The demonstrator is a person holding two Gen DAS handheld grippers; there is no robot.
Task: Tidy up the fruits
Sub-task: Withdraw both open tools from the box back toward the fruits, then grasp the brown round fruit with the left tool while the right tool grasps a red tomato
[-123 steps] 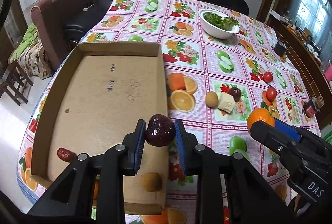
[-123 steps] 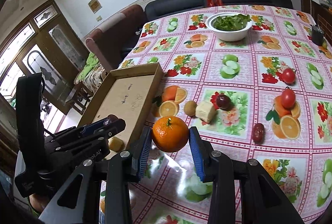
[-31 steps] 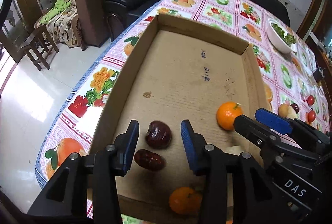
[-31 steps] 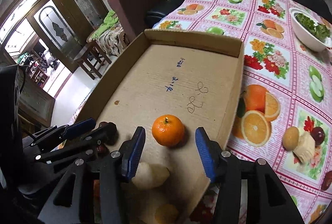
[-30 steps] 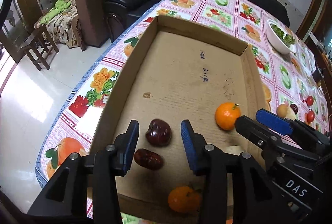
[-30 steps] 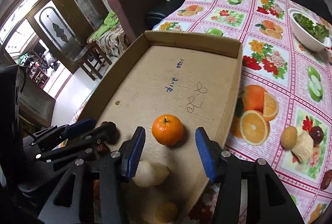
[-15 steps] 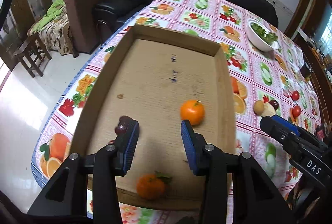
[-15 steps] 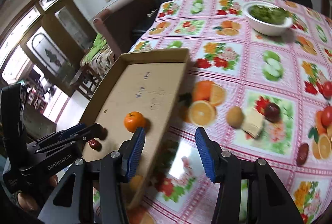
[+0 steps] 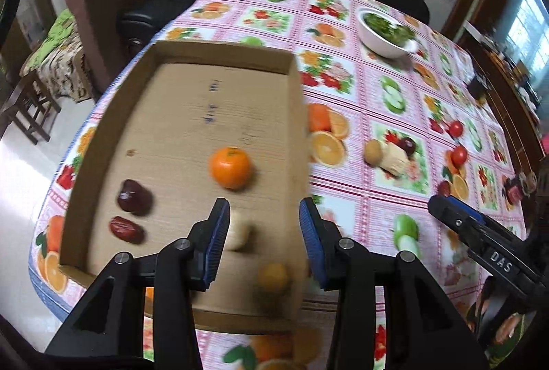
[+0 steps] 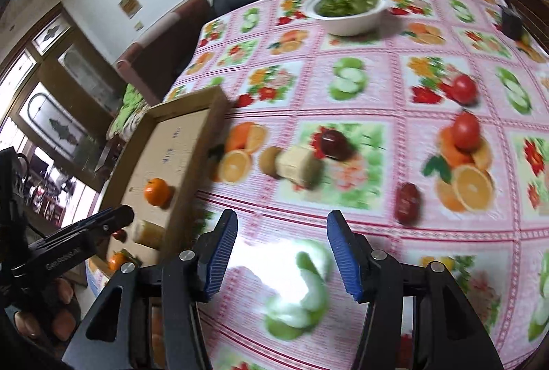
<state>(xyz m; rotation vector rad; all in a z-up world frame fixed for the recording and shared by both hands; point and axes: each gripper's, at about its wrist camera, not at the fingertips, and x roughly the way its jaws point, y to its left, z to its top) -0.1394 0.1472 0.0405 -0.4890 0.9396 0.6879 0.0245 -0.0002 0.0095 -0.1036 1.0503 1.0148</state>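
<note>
We found the left claw (image 9: pixel 262 241) with its jaws spread and nothing between them, hanging over the near right part of the cardboard tray (image 9: pixel 103 143). Just past its left finger, at about 11 o'clock, lay a pale, blurred fruit (image 9: pixel 240 232); a small yellowish fruit (image 9: pixel 272 275), also blurred, lay between the fingers nearer the tray's front wall. Farther out at 12 o'clock sat the orange (image 9: pixel 230 167) on the tray floor. At 10 o'clock we noted a dark red plum-like fruit (image 9: pixel 133 195) with a red date (image 9: pixel 125 229) just beside it, near the tray's left wall.

The right claw (image 10: pixel 281 255) was likewise spread wide and empty, over the flowered tabletop (image 10: pixel 429 37) to the right of the tray. From that wrist view, at 12 o'clock, a brown kiwi (image 10: pixel 269 159), a pale cut block (image 10: pixel 296 164) and a dark red apple (image 10: pixel 333 141) lay close together, the kiwi touching the block. At 1 o'clock a second red date (image 10: pixel 406 201) lay alone. At 2 o'clock we recorded two tomatoes (image 10: pixel 465 129), one beyond the other and apart. Far off at 12 o'clock stood a white bowl of greens (image 10: pixel 348 14). The tray showed at 10 o'clock with the orange inside.
</note>
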